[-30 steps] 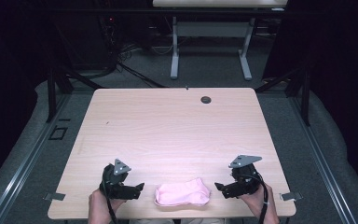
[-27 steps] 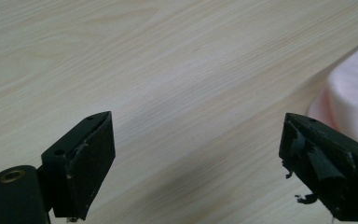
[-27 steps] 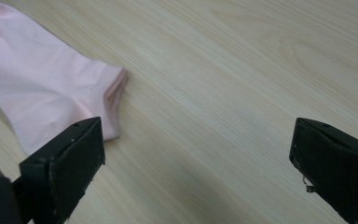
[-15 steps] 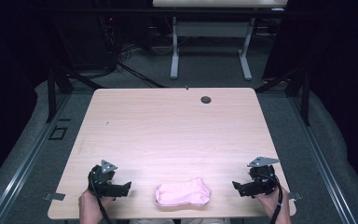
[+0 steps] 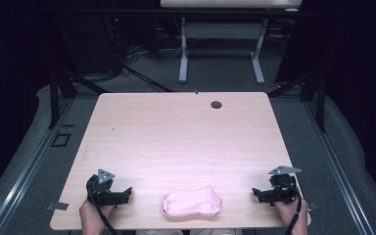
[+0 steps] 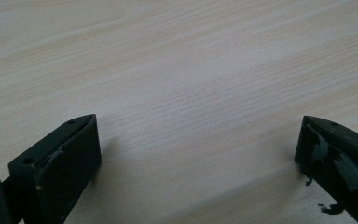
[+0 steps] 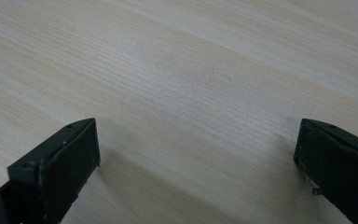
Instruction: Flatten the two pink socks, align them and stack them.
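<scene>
A pink sock (image 5: pixel 192 201) lies folded flat near the front edge of the light wooden table (image 5: pixel 186 132). My left gripper (image 5: pixel 126 194) rests low over the table to the sock's left, apart from it, pointing toward it. Its jaws have just been opening and stand wide with nothing between them; in the left gripper view the left gripper (image 6: pixel 198 123) has bare wood under it. My right gripper (image 5: pixel 256 194) sits to the sock's right, also apart from it. In the right gripper view the right gripper (image 7: pixel 196 123) is open over bare wood.
A dark round grommet (image 5: pixel 216 105) sits near the table's far edge. Behind the table stand a white-legged desk (image 5: pixel 220 58) and cables on the floor. Metal rails (image 5: pixel 24 171) run along both sides of the table.
Both grippers have drawn outward and down, away from the sock, toward the table's front corners. The sock stays in place.
</scene>
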Action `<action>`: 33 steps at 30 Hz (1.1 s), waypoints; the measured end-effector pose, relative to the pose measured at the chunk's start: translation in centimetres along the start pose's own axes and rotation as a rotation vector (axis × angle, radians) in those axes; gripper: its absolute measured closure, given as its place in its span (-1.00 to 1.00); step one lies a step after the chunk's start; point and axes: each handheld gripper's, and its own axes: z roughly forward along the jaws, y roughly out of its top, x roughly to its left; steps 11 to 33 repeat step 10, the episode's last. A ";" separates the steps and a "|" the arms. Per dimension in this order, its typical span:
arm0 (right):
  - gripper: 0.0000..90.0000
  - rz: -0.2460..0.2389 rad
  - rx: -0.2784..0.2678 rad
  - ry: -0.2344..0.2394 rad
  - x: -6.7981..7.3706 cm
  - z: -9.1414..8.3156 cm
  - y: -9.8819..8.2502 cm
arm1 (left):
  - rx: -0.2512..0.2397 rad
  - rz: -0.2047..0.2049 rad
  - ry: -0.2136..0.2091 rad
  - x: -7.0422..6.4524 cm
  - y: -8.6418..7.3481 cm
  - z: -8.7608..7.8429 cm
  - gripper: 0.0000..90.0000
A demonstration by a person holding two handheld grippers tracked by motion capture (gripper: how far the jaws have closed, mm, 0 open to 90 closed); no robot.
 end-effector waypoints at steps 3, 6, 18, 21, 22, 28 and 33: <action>-1.00 0.001 -0.011 -0.023 -0.1 0.1 -0.1 | -0.035 -0.006 0.002 0.1 -0.2 0.2 -0.99; -1.00 0.003 -0.044 -0.029 -0.4 0.2 -0.3 | -0.044 -0.003 0.001 0.3 -0.3 0.2 -0.99; -1.00 0.011 -0.083 -0.032 -0.7 0.4 -0.6 | -0.044 -0.002 0.000 0.5 -0.2 0.3 -0.99; -1.00 0.011 -0.083 -0.032 -0.7 0.4 -0.6 | -0.044 -0.002 0.000 0.5 -0.2 0.3 -0.99; -1.00 0.011 -0.083 -0.032 -0.7 0.4 -0.6 | -0.044 -0.002 0.000 0.5 -0.2 0.3 -0.99; -1.00 0.011 -0.083 -0.032 -0.7 0.4 -0.6 | -0.044 -0.002 0.000 0.5 -0.2 0.3 -0.99; -1.00 0.011 -0.083 -0.032 -0.7 0.4 -0.6 | -0.044 -0.002 0.000 0.5 -0.2 0.3 -0.99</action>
